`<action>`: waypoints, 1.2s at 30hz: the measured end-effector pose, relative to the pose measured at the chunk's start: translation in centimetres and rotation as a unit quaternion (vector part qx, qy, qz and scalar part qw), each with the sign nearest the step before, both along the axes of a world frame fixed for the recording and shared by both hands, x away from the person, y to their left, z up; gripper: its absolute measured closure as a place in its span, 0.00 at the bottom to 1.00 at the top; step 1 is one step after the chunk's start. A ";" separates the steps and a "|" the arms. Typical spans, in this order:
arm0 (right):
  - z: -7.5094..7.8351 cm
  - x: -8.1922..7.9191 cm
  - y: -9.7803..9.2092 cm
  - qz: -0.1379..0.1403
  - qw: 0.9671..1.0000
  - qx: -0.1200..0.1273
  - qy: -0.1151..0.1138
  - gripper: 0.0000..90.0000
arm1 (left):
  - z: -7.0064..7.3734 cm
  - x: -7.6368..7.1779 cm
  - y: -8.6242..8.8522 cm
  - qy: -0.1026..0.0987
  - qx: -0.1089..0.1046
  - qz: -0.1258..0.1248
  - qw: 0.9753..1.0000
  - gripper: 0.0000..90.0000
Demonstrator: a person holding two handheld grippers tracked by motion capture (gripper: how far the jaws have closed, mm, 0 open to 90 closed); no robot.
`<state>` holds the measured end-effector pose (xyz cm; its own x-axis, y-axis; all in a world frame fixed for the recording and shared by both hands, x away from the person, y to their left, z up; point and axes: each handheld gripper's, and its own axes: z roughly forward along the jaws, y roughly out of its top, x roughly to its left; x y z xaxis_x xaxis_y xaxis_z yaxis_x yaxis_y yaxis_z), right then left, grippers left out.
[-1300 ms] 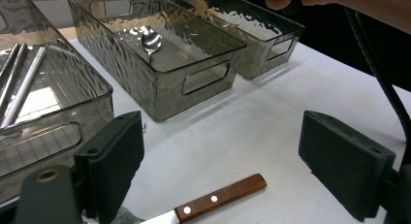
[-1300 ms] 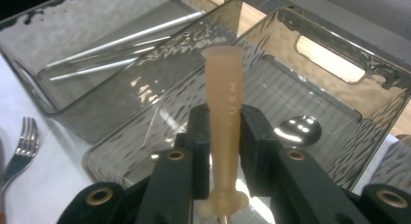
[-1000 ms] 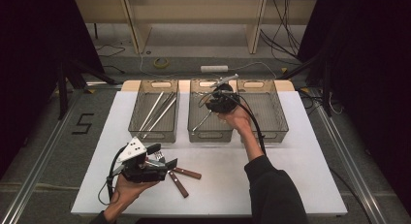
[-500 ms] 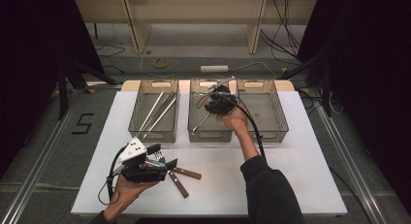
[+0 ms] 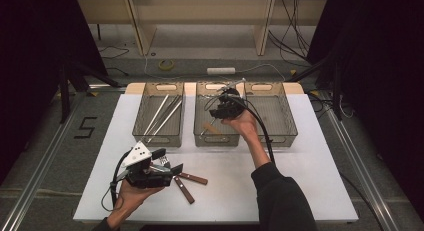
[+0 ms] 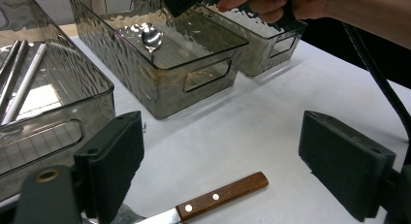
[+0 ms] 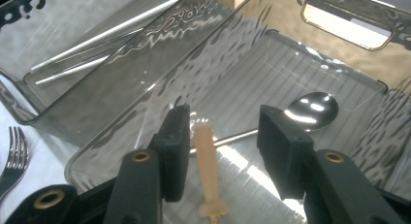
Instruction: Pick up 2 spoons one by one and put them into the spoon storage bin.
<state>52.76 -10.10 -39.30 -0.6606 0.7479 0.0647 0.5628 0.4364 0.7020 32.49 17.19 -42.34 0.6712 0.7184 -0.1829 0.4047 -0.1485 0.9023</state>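
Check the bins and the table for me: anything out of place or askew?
Nothing looks spilled or broken. The middle bin holds a spoon and a pale utensil lying loose between the open right gripper jaws. Two wooden-handled knives lie splayed on the table by the open left gripper, not yet binned.

A: Middle bin (image 7: 160,37): smoky translucent plastic, glossy, rippled walls. Spoon (image 7: 310,110), right of frame: polished metal, mirror-bright.

B: Noted. Knife handle (image 6: 223,195), bottom centre: brown wood, satin, two metal rivets. Tabletop (image 6: 271,122): white, matt, smooth.
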 end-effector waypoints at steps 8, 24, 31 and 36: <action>0.8 -1.7 -1.5 0.010 0.999 0.030 -0.006 0.47 | -0.1 0.1 0.0 0.007 -0.003 0.000 1.000 0.18; 1.0 -9.6 -6.1 0.043 0.995 0.069 -0.059 0.42 | -0.1 0.6 -0.1 0.027 -0.004 0.008 1.000 0.18; 0.0 -12.9 -8.5 0.044 0.992 0.089 -0.072 0.38 | -0.3 1.2 -0.3 0.039 0.005 0.007 0.999 0.18; -1.0 -14.9 -10.3 0.038 0.992 0.101 -0.072 0.38 | -0.2 1.6 -0.7 0.051 0.001 0.006 0.999 0.18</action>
